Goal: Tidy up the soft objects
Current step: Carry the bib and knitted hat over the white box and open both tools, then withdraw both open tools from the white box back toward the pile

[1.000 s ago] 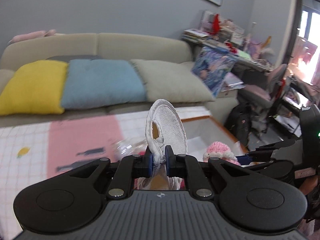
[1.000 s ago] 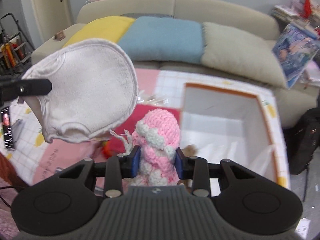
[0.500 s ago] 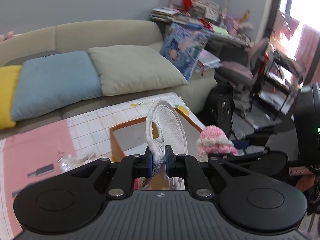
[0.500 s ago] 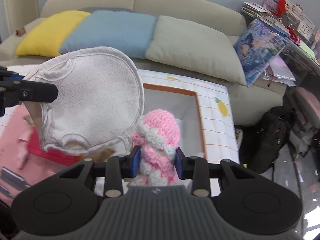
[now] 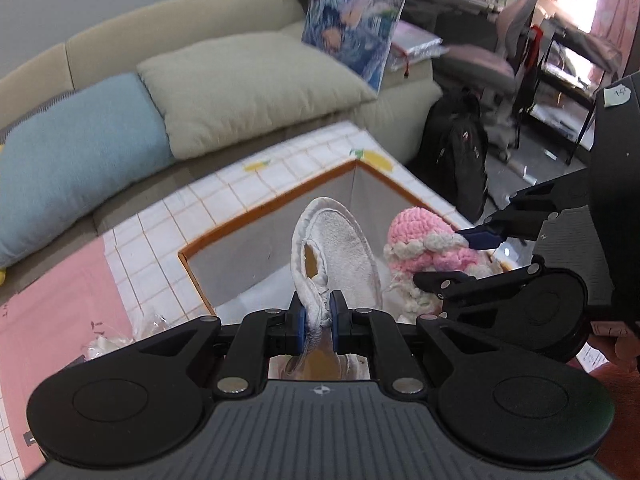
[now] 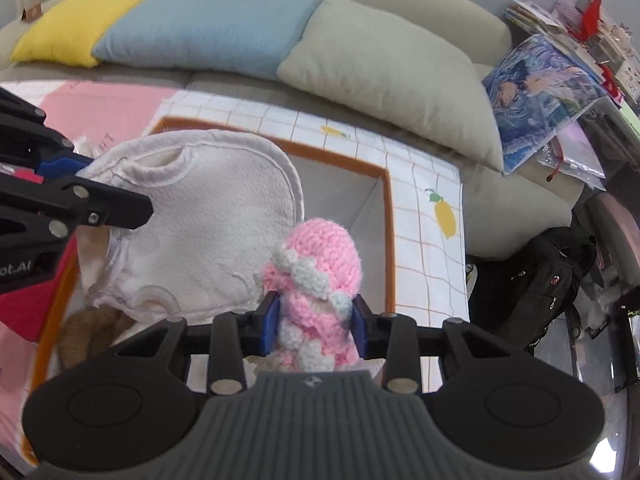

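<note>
On the left, the left gripper (image 5: 318,320) has its jaws clenched on the stitched edge of a white cloth bib (image 5: 340,252), which stands up edge-on from the pads and, seen from the right wrist, spreads broad and limp over the near-left part of the storage box (image 6: 386,200). That box is a fabric bin with an orange rim and grey inner walls, sitting on the surface under a checked cloth printed with lemons. Just beside the bib, to its right, the right gripper (image 6: 314,326) grasps a pink-and-white crocheted doll (image 6: 316,276) firmly by its body, the head poking up above the pads. Both soft things hang above the open box, so the drop looks close. The likeliest trouble is the two loads fouling each other: the bib's loose flap lies almost against the doll, and a loose white thread trails between them, so letting go of one could drag or snag the other. The bib could also drape across the rim instead of falling inside. Something brown and furry (image 6: 86,334) already lies in the near-left corner, which narrows the room there; the far-right part of the box looks open, with its far corner and rim well clear of both grippers.
</note>
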